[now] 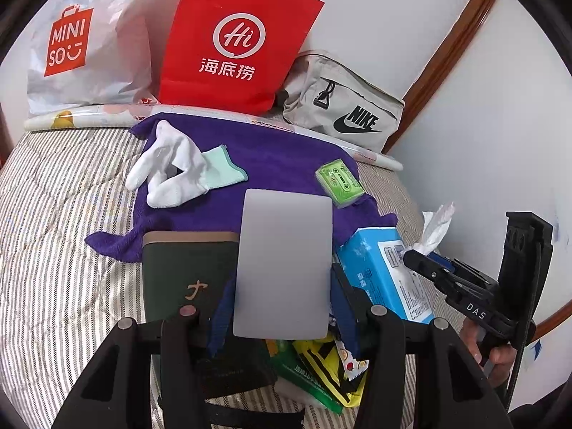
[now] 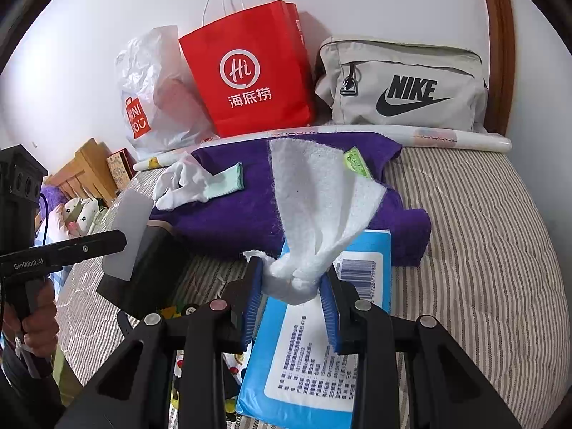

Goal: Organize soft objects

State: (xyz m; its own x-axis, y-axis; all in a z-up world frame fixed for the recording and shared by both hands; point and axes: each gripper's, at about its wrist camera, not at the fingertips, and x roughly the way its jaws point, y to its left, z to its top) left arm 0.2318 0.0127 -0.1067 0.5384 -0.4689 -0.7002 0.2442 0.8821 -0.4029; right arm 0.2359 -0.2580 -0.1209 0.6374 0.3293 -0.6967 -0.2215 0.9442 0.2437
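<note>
My right gripper [image 2: 291, 286] is shut on a white tissue [image 2: 314, 196] that stands up out of the blue tissue pack [image 2: 321, 357] below it; it also shows in the left wrist view [image 1: 411, 254] with the tissue [image 1: 438, 225] and the pack [image 1: 382, 271]. My left gripper [image 1: 282, 307] is shut on a flat grey card [image 1: 286, 264], held upright above a dark green box [image 1: 178, 282]. A purple towel [image 1: 271, 164] lies on the striped bed with a white glove [image 1: 171, 168] and a green tissue packet [image 1: 339, 182] on it.
A red paper bag [image 1: 232, 43], a white Miniso plastic bag [image 1: 78, 43] and a grey Nike pouch [image 1: 343, 103] stand against the wall behind a paper roll [image 1: 107, 114]. Snack packets [image 1: 321, 368] lie under the left gripper. A wooden bed frame [image 2: 497, 46] borders the right.
</note>
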